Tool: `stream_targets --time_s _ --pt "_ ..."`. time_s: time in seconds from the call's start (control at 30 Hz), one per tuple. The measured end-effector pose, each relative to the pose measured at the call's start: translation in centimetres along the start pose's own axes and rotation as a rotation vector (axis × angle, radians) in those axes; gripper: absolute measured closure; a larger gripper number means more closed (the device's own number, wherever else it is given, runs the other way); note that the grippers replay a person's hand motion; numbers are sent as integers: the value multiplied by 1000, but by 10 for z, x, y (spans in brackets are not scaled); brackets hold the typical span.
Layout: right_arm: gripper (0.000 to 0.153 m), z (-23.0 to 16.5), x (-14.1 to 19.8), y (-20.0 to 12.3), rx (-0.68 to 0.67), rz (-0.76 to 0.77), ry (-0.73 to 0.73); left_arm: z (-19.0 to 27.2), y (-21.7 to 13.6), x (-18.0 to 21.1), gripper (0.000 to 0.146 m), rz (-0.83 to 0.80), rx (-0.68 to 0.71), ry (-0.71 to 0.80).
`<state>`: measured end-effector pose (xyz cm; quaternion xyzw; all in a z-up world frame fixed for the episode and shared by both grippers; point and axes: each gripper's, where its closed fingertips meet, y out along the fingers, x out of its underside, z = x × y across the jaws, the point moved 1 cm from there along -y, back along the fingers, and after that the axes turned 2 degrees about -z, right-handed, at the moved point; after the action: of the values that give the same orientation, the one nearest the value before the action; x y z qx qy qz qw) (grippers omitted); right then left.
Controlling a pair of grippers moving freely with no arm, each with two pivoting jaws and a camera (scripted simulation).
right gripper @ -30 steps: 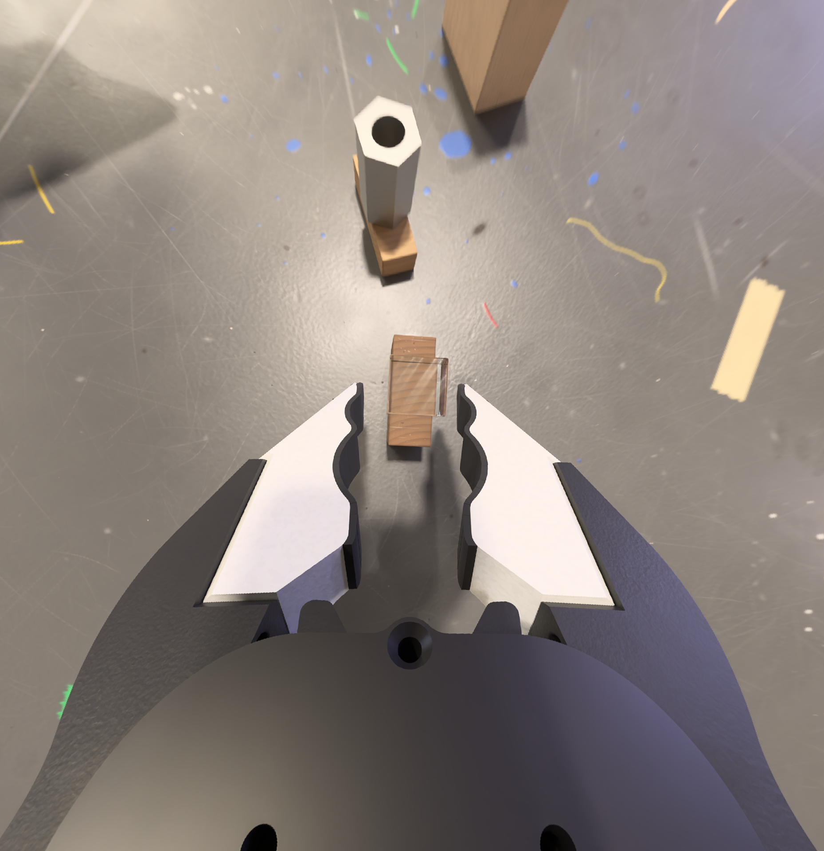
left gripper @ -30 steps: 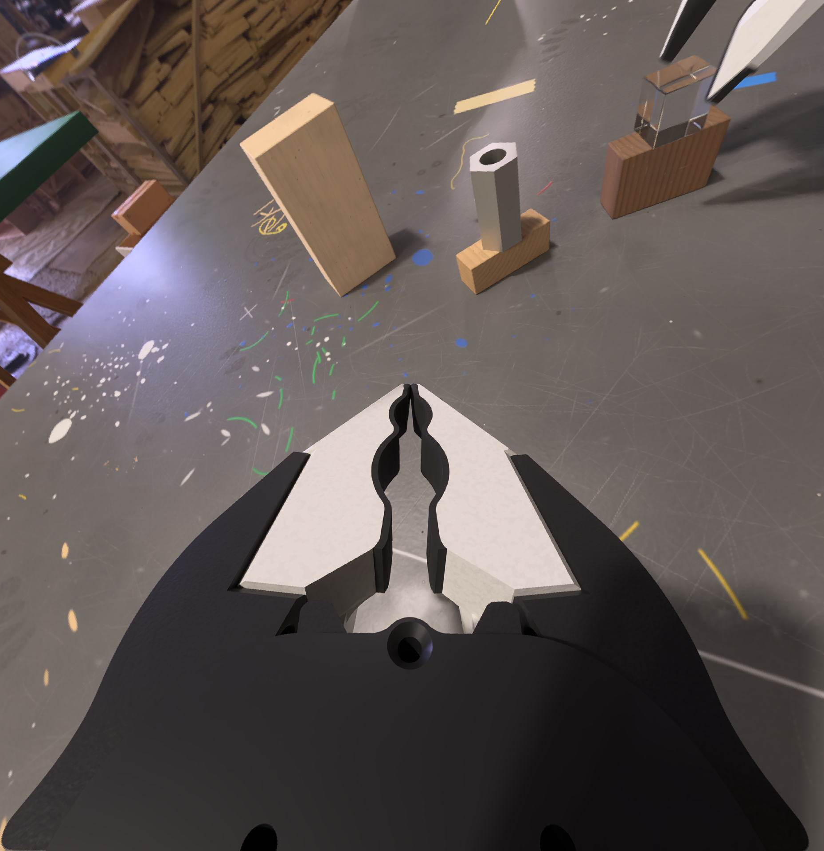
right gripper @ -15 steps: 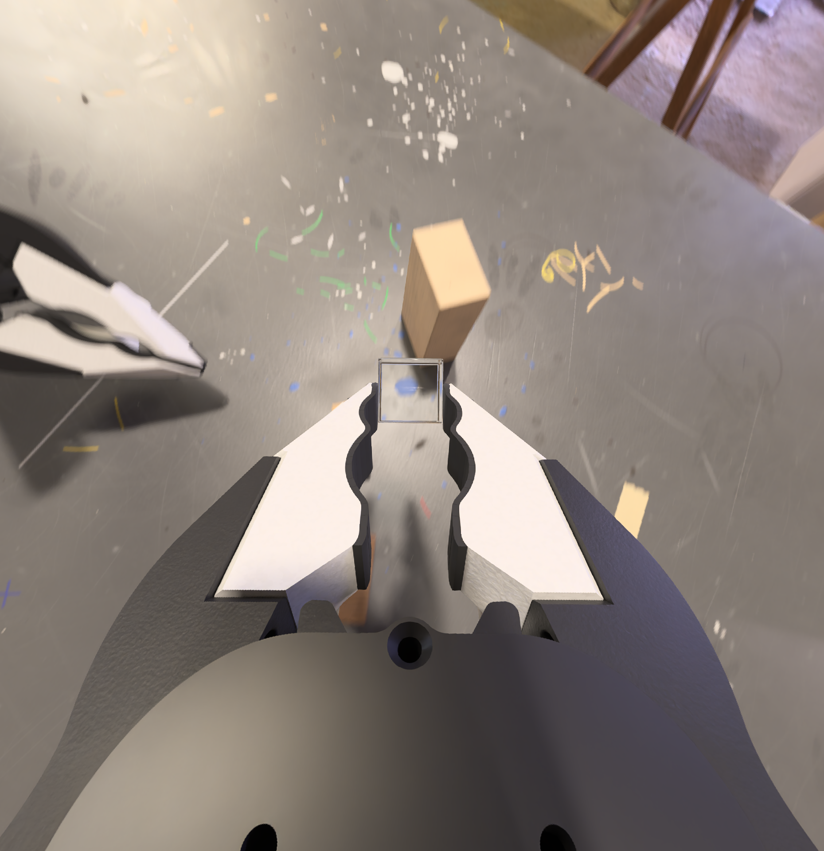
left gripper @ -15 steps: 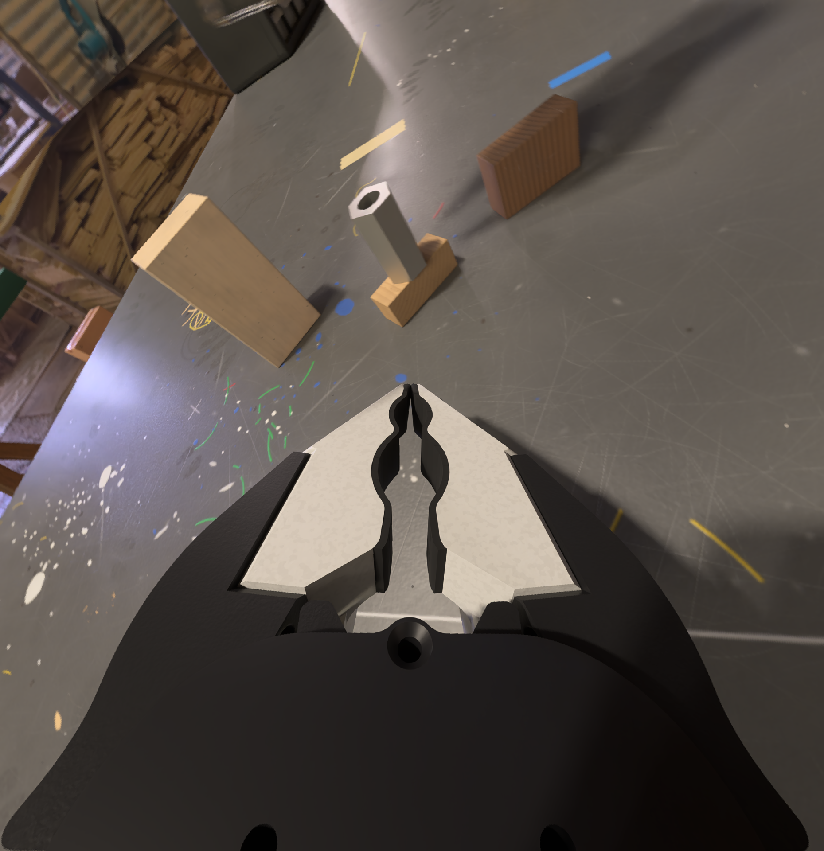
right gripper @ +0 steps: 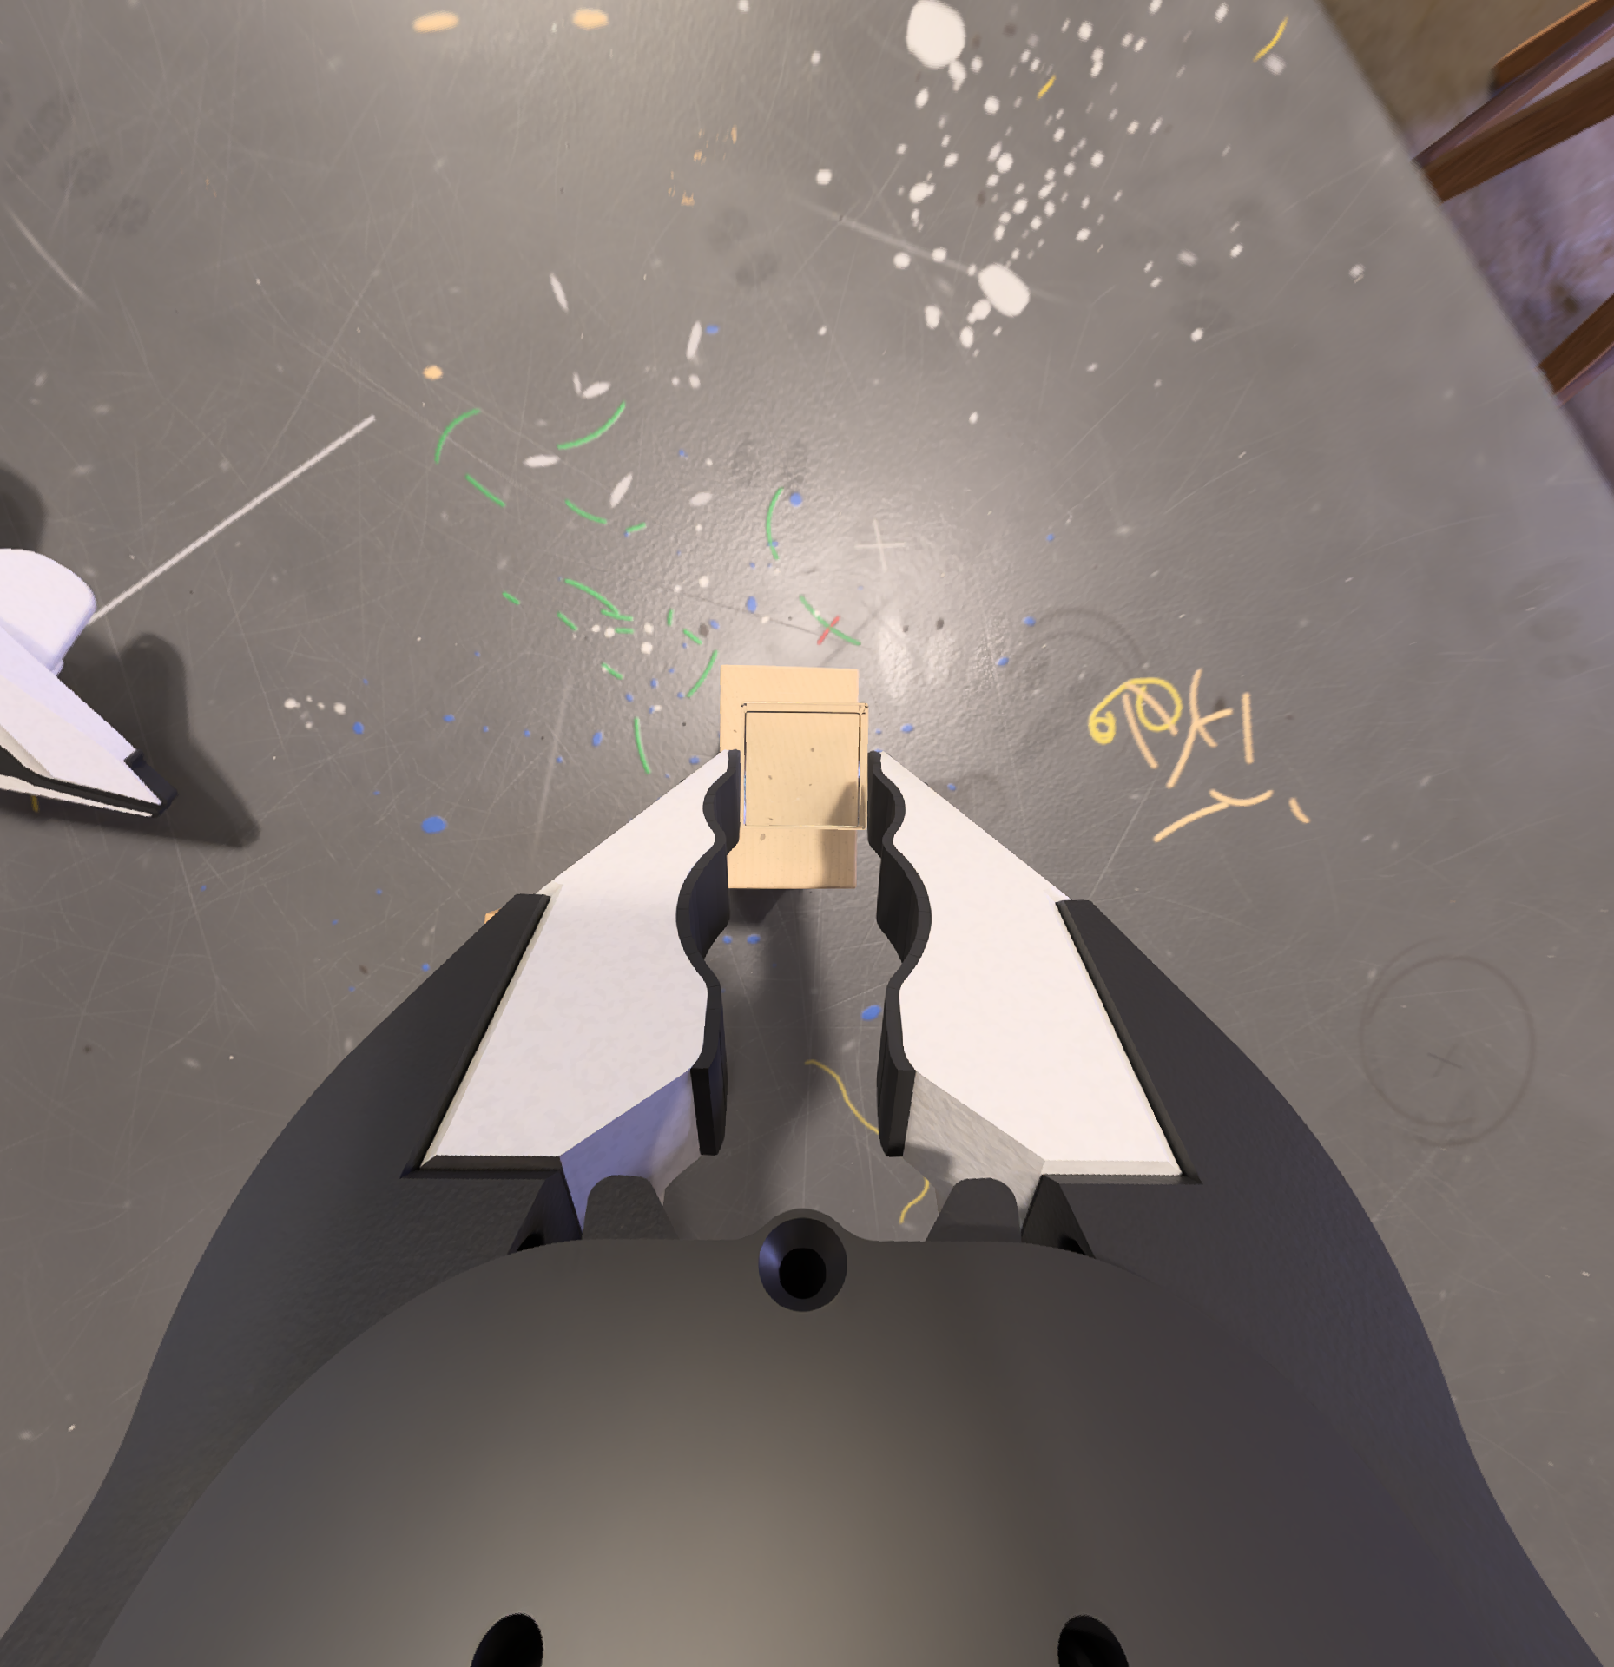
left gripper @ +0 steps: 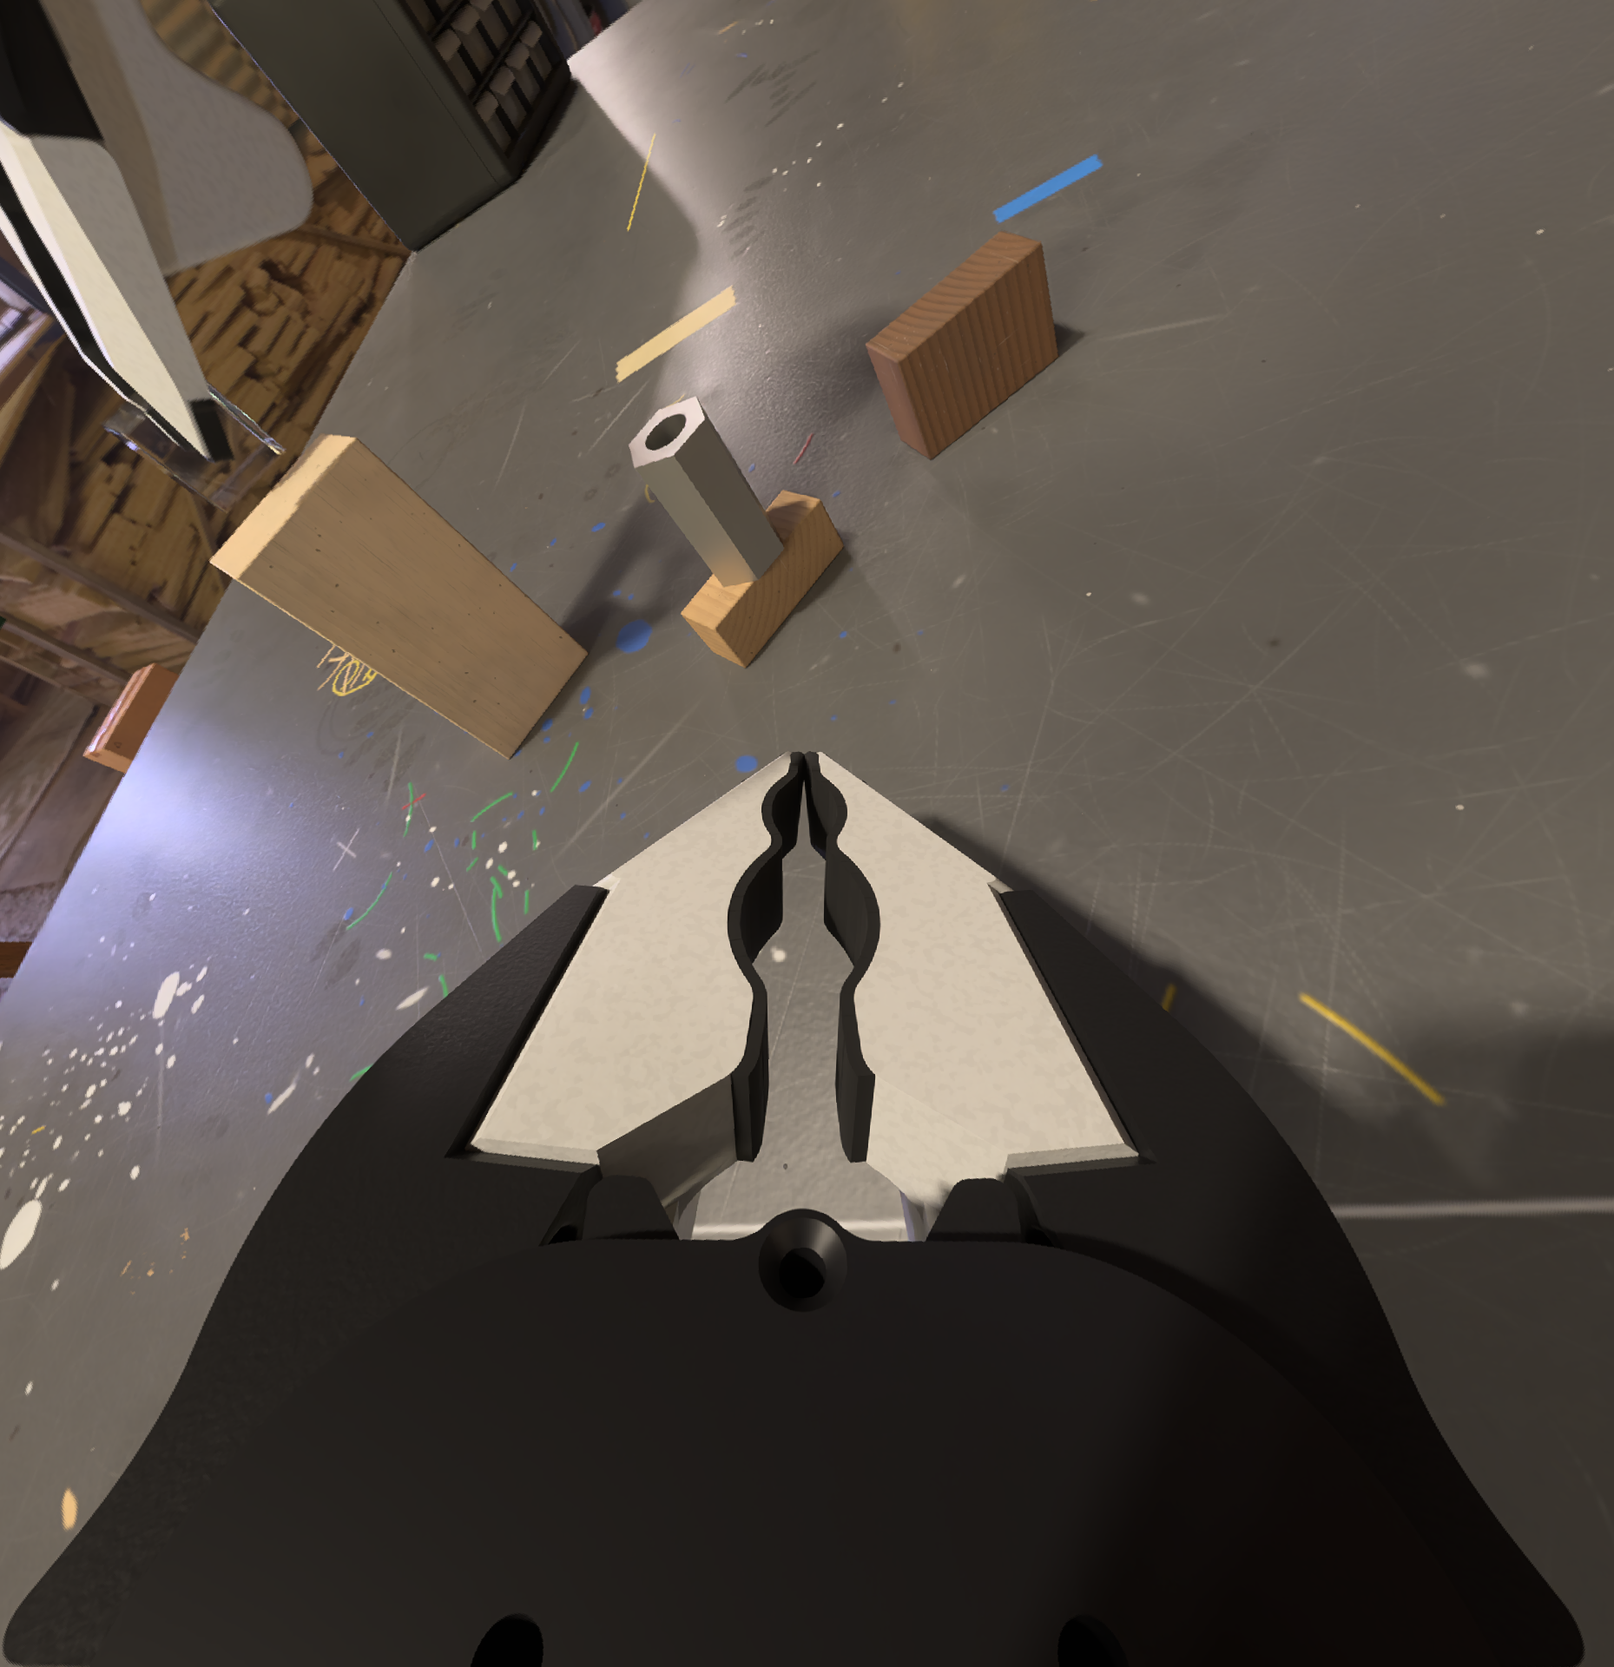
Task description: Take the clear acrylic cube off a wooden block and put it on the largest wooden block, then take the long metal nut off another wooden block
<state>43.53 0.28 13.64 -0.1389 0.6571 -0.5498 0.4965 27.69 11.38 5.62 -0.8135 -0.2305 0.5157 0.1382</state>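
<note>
My right gripper (right gripper: 803,762) is shut on the clear acrylic cube (right gripper: 801,767) and holds it right over the top of the largest, pale wooden block (right gripper: 789,861). In the left wrist view the cube (left gripper: 199,451) hangs just above that block (left gripper: 397,591), between the right gripper's fingers (left gripper: 90,262). The long metal nut (left gripper: 705,492) stands upright on a small light wooden block (left gripper: 767,582). A reddish-brown block (left gripper: 965,343) stands bare farther back. My left gripper (left gripper: 803,762) is shut and empty, above the table in front of the nut.
The grey table (left gripper: 1236,722) is scratched and paint-speckled. Its edge runs along the left of the left wrist view, with a dark cabinet (left gripper: 424,99) and stacked wood beyond. The left gripper (right gripper: 54,740) shows at the left of the right wrist view.
My right gripper has carried the cube from short of the largest block to directly over its top. My left gripper stayed shut and turned slightly; the right gripper now shows at its upper left.
</note>
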Motion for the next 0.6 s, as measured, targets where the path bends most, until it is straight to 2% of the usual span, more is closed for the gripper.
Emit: stream_targets --time_s 0.13,0.2,0.23,0.33,0.4,0.5,0.6 --pt "125 0 7 6 5 -48 6 -1 0 0 146 3 4 -12" --pt "103 2 7 -5 64 -33 17 -1 0 0 146 4 5 -15" --pt "101 -3 6 -14 76 -8 18 -1 0 0 146 4 5 -15" --pt "103 -36 15 -36 21 6 -5 -1 -1 0 146 7 3 -13" --pt "108 -67 29 -40 -54 -18 -34 -1 -1 -1 146 9 2 -14" --pt "105 -102 55 -29 -117 -113 -50 -1 -1 -1 146 9 2 -18" --pt "100 -108 77 -16 -87 -147 12 -1 -1 -1 146 9 1 -16"
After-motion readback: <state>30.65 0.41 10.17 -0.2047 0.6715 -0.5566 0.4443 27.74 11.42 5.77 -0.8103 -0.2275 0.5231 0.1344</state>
